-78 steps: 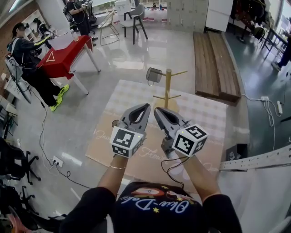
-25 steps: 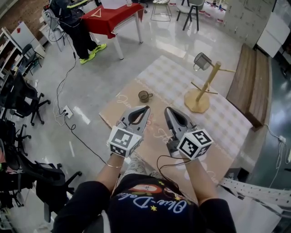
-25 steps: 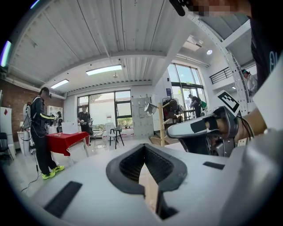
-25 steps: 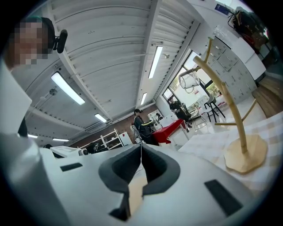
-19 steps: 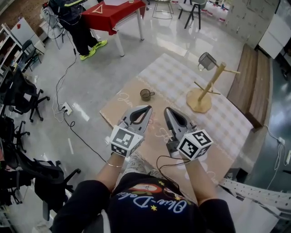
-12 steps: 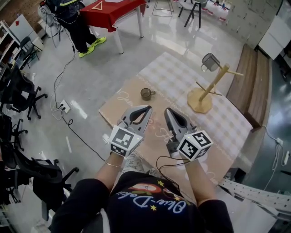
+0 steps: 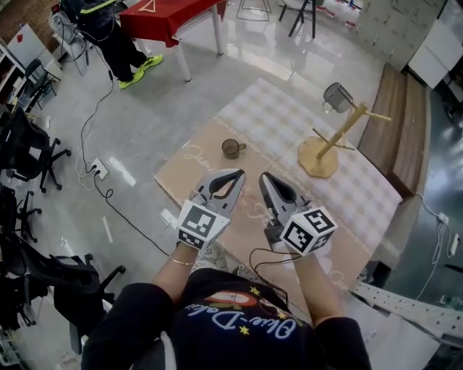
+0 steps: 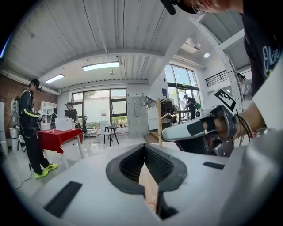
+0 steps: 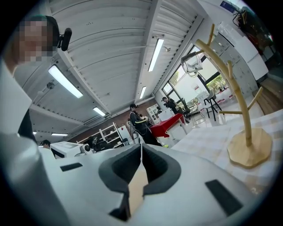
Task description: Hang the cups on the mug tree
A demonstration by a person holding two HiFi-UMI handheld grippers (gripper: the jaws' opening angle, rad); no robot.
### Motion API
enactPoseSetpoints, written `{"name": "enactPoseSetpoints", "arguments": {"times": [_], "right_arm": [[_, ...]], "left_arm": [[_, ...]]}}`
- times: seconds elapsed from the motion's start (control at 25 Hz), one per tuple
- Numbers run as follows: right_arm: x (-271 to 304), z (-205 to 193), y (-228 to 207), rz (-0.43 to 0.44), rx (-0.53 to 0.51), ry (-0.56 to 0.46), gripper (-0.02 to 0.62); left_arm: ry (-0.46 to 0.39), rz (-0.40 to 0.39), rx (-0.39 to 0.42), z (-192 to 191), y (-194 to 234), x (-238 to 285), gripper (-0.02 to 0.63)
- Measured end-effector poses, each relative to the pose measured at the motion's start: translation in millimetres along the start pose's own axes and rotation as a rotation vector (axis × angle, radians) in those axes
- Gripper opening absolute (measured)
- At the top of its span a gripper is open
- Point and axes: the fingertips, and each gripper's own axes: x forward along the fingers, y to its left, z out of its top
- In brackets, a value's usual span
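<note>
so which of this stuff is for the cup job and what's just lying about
For the job:
- mug tree
- hung cup
- loose cup
- left tool and right tool, both shut, empty

Lying about:
- red table
- power strip
- office chair
- bench

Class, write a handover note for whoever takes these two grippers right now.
Left gripper: shut, empty.
Right gripper: shut, empty. Both are held above the near part of the mat.
Mug tree stands on the mat, far right.
Done: grey cup hangs on a top peg.
Left: brown cup sits on the mat ahead of the left gripper; hang it.
</note>
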Motion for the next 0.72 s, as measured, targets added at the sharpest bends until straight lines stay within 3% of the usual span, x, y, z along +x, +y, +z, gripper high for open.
{"name": "enactPoseSetpoints", "arguments": {"times": [0.72], "right_arm": [[40.9,-18.7,-12.8,0.005,0.011,0.085,0.011]], "left_arm": [[0.022,0.001,-0.049,-21.9,36.1,10.3,0.008]]}}
